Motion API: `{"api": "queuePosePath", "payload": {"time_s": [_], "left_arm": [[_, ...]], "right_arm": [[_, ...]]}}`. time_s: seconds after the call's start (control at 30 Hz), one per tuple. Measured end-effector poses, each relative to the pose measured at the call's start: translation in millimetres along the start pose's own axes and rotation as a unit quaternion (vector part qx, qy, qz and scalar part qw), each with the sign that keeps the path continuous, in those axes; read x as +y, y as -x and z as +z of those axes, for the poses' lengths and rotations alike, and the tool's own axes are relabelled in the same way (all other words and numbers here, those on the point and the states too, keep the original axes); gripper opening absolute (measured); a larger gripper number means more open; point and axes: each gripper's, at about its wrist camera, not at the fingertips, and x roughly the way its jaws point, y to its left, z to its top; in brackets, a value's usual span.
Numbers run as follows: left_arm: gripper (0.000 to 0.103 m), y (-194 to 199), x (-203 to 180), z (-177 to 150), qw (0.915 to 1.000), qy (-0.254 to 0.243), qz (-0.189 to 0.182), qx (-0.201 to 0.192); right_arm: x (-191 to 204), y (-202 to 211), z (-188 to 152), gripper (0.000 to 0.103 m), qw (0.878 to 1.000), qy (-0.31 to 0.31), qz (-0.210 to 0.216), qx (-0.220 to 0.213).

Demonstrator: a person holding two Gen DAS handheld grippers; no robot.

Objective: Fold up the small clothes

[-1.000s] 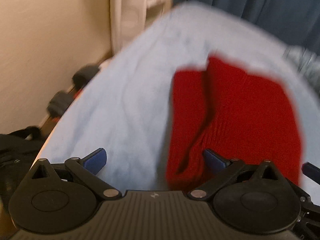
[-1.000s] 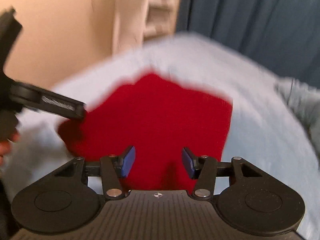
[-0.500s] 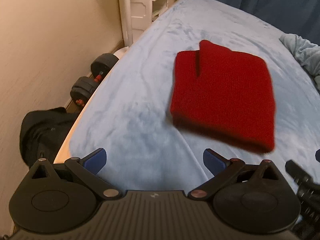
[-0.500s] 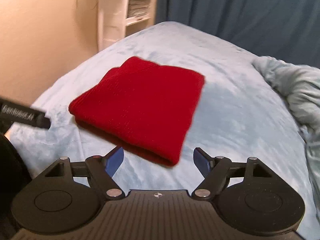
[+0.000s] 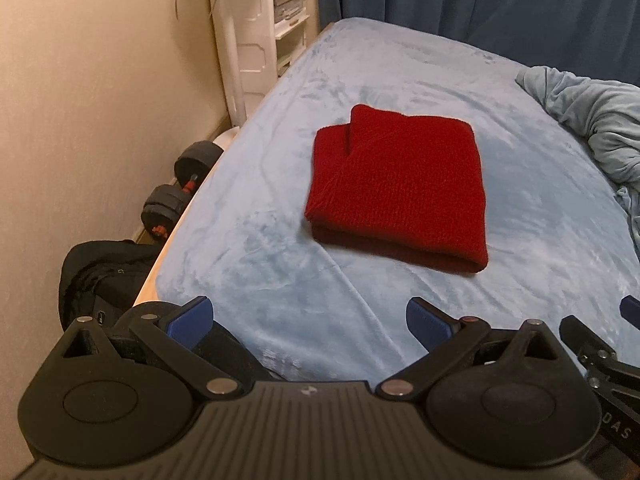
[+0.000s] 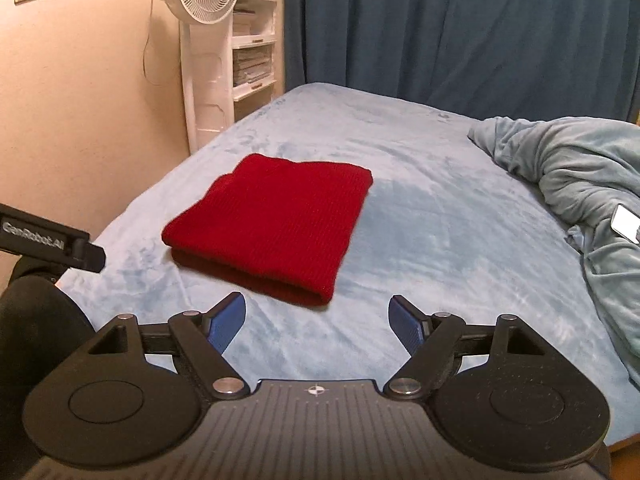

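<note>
A red knitted garment (image 5: 398, 190) (image 6: 272, 220) lies folded into a neat rectangle on the light blue bed cover (image 5: 280, 280) (image 6: 420, 232). My left gripper (image 5: 310, 322) hangs above the near edge of the bed, well short of the garment, its blue pads wide apart with nothing between them. My right gripper (image 6: 318, 326) is also back from the garment and open, empty between its pads. Part of the left gripper's black body (image 6: 52, 242) shows at the left edge of the right wrist view.
A crumpled pale blue blanket (image 6: 568, 184) with a phone (image 6: 626, 224) on it lies at the right. Dumbbells (image 5: 180, 196) and a black bag (image 5: 96, 272) sit on the floor by the wall. A white fan (image 6: 200, 20), shelves (image 6: 256, 52) and dark blue curtains (image 6: 460, 32) stand behind.
Both grippers have drawn back and up from the red garment, which now lies folded and free on the bed. The right gripper's jaws have widened.
</note>
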Motion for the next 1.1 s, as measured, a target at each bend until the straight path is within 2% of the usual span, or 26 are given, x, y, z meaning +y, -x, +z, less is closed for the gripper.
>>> {"api": "queuePosePath", "payload": {"time_s": [0.23,0.9,1.03,1.1], "left_arm": [[0.103,1.5,-1.6,0.3,0.9999,-0.008,0.005,0.002],[0.103,-18.6,-0.3,3.9,0.9998,-0.003,0.011,0.016],[0.103,-32.5,7.9,7.6,0.9991,0.026,-0.015,0.03],[0.103,-38.5,11.8,9.4,0.9983,0.044,-0.035,0.013]], "right_arm": [[-2.0,2.8,4.8,0.08,1.0,-0.011,0.006,-0.008],[-7.9,-22.7,7.9,0.08,1.0,-0.02,0.004,0.022],[-14.5,-36.8,14.4,0.08,0.999,-0.036,0.017,0.031],[-26.1,-46.4,21.4,0.082,0.997,-0.067,0.033,0.03]]}}
